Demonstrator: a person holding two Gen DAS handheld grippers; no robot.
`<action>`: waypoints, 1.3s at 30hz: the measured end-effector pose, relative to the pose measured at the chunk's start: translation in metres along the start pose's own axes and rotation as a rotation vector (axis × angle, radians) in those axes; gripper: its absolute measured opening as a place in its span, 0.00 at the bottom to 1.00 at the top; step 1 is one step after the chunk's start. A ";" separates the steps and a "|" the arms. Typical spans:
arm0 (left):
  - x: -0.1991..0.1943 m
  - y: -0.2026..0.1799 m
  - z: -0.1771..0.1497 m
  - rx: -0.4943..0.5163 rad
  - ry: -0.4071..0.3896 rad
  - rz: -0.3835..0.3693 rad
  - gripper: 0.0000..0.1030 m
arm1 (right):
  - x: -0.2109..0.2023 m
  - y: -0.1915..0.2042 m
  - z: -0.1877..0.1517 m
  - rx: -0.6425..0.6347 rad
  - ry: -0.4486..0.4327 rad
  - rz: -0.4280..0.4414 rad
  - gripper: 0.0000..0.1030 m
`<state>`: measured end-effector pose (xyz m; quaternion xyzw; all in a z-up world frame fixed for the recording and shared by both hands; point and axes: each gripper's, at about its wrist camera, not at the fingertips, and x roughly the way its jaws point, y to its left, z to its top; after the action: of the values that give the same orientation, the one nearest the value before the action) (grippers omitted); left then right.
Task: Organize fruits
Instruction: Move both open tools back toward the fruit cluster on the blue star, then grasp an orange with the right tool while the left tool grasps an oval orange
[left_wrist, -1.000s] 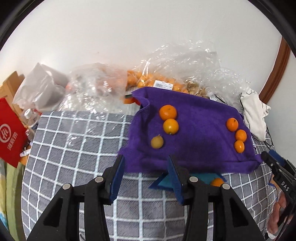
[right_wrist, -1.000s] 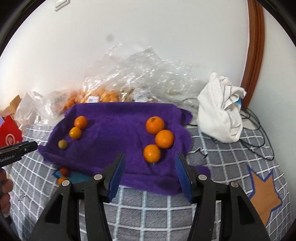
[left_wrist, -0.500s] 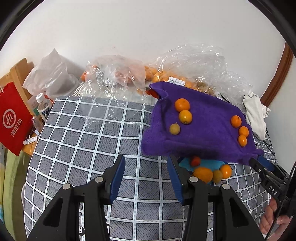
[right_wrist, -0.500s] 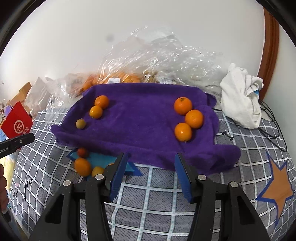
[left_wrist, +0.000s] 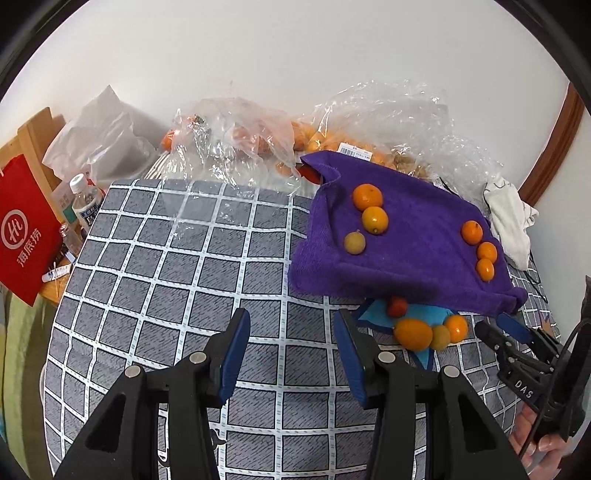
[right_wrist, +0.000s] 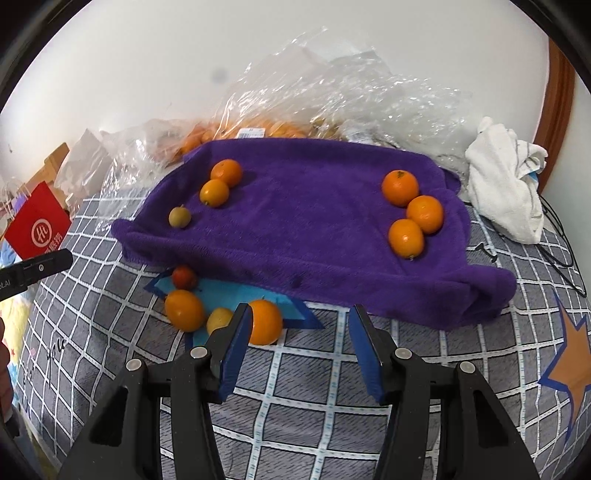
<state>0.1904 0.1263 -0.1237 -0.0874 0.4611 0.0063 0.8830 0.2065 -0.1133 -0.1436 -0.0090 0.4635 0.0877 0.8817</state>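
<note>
Presently, left gripper (left_wrist: 291, 347) hovering over checked cloth (left_wrist: 166, 280), jaws spread, nothing between them, well left of purple towel (right_wrist: 314, 229). Right gripper (right_wrist: 300, 341) hanging before towel's near edge, jaws likewise parted and empty. Three oranges (right_wrist: 412, 214) sitting touching on towel's right part. Orange (right_wrist: 226, 172), second orange (right_wrist: 214, 192) and greenish fruit (right_wrist: 180, 217) lying in row on towel's left part. Four loose fruits (right_wrist: 184, 309) resting just off towel's near-left edge, on blue star patch (right_wrist: 221, 291). Bagged fruit (left_wrist: 321, 138) lying behind towel.
</note>
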 end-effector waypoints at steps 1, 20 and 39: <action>0.001 0.001 0.000 -0.002 0.002 0.000 0.43 | 0.002 0.001 0.000 -0.004 0.003 0.001 0.53; 0.018 0.000 0.010 -0.002 0.026 0.006 0.43 | 0.025 0.028 0.000 -0.066 0.042 0.139 0.52; 0.034 -0.001 0.006 -0.016 0.052 -0.012 0.43 | 0.018 0.017 -0.012 -0.088 0.046 0.212 0.47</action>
<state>0.2145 0.1239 -0.1479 -0.0975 0.4835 0.0026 0.8699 0.2043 -0.0954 -0.1641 -0.0006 0.4775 0.2007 0.8554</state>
